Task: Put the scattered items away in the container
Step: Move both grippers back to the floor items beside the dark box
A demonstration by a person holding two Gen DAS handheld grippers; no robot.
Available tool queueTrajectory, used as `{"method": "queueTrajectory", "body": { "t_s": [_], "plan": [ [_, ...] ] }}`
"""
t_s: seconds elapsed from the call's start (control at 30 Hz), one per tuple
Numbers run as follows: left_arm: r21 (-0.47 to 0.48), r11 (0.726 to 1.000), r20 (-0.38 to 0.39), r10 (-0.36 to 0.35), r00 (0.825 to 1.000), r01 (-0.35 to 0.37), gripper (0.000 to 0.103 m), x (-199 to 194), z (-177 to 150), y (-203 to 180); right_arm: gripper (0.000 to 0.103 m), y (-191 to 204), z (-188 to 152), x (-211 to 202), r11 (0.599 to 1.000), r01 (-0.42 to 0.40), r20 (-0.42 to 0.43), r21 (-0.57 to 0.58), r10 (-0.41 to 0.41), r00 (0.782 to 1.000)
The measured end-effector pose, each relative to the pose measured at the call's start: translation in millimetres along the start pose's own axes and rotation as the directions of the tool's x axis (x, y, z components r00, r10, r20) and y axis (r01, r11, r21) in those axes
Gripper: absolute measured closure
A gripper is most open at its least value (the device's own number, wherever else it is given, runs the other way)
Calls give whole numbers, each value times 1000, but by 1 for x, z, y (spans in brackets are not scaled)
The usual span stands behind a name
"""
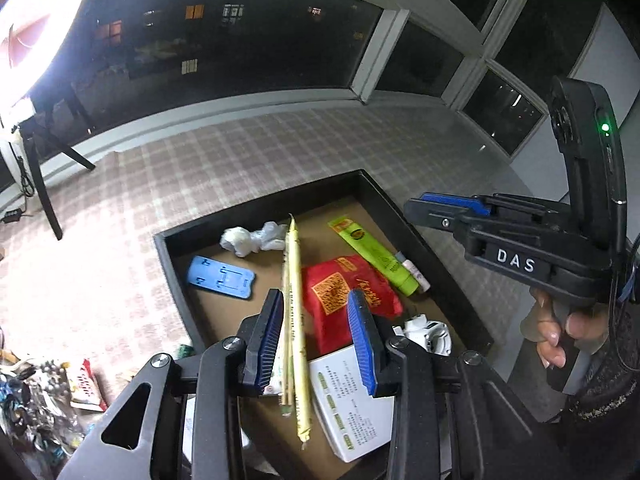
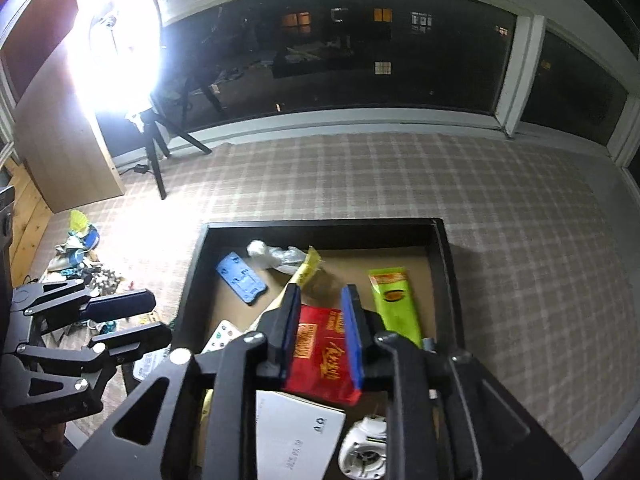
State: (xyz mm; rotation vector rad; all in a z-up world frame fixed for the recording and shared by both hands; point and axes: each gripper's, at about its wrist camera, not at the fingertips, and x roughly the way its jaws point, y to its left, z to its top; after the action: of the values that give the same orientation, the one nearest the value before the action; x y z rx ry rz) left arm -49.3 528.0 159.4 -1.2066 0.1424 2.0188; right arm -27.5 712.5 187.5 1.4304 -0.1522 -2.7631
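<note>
Left wrist: both grippers' jaws stand apart over the black box (image 1: 384,196)

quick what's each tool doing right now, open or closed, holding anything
Left tool: open over the tray, pads clear of the yellow sticks between them.
Right tool: open above the red packet, not gripping it.

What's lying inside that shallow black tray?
In the black tray: a blue phone case, crumpled white tissue, green tube, red packet, yellow sticks, white booklet, white gadget. Whatever lies beneath them is hidden.
</note>
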Motion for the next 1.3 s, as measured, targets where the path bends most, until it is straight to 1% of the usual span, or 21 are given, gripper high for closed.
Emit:
{"method": "queueTrajectory", "body": {
  "t_s": [0.13, 0.23, 0.27, 0.3, 0.43, 0.63, 0.73, 0.83, 0.87, 0.9, 0.97, 1.03, 1.13, 1.2, 1.27, 1.3],
  "plan": [
    [-2, 1000, 10, 19, 1000, -19, 71, -7, -1, 8, 79, 13, 2, -1, 999, -32, 9, -26, 32, 999],
    [-2, 1000, 7, 28, 1000, -28, 71, -14, -5, 21, 67, 28, 1, 0, 996, -63, 11, -56, 64, 998],
    [2, 999, 8, 38, 999, -38, 71, -18, -8, 28, 62, 34, -1, 1, 995, -79, 9, -68, 79, 997],
    [7, 998, 10, 55, 998, -55, 71, -22, -11, 36, 60, 40, -2, 2, 992, -95, 6, -80, 96, 995],
    [-1, 991, 13, 134, 991, -134, 67, -45, -30, 81, 60, 70, -12, 8, 975, -164, -21, -150, 163, 986],
    [-80, 976, -25, 201, 979, -202, 66, -74, -73, 146, 60, 121, -35, 22, 930, -269, -106, -249, 250, 962],
    [-111, 969, -51, 215, 975, -219, 66, -81, -99, 164, 60, 149, -49, 30, 894, -314, -160, -320, 276, 948],
    [-131, 971, -94, 188, 978, -199, 66, -79, -124, 172, 59, 172, -65, 39, 852, -330, -208, -406, 265, 942],
    [-132, 972, -107, 180, 978, -194, 66, -78, -131, 172, 58, 178, -69, 42, 836, -333, -224, -437, 258, 940],
    [-135, 973, -120, 172, 978, -188, 66, -76, -138, 172, 53, 186, -74, 45, 815, -338, -243, -471, 249, 938],
    [-147, 973, -140, 158, 977, -179, 66, -72, -150, 171, 48, 195, -81, 49, 783, -338, -262, -522, 230, 937],
    [-167, 972, -151, 140, 979, -165, 66, -69, -159, 170, 48, 204, -88, 52, 749, -344, -278, -566, 220, 935],
    [-193, 972, -170, 99, 980, -131, 66, -59, -170, 169, 47, 215, -95, 60, 699, -351, -305, -623, 196, 932],
    [-179, 978, -177, 73, 982, -105, 66, -51, -171, 163, 46, 220, -100, 67, 656, -348, -318, -670, 170, 933],
    [-163, 984, -181, 48, 982, -78, 66, -44, -169, 157, 45, 222, -102, 73, 630, -355, -338, -691, 153, 929],
    [-162, 985, -184, 28, 983, -58, 66, -40, -168, 154, 45, 222, -102, 77, 623, -364, -352, -692, 148, 924]
  ]
}}
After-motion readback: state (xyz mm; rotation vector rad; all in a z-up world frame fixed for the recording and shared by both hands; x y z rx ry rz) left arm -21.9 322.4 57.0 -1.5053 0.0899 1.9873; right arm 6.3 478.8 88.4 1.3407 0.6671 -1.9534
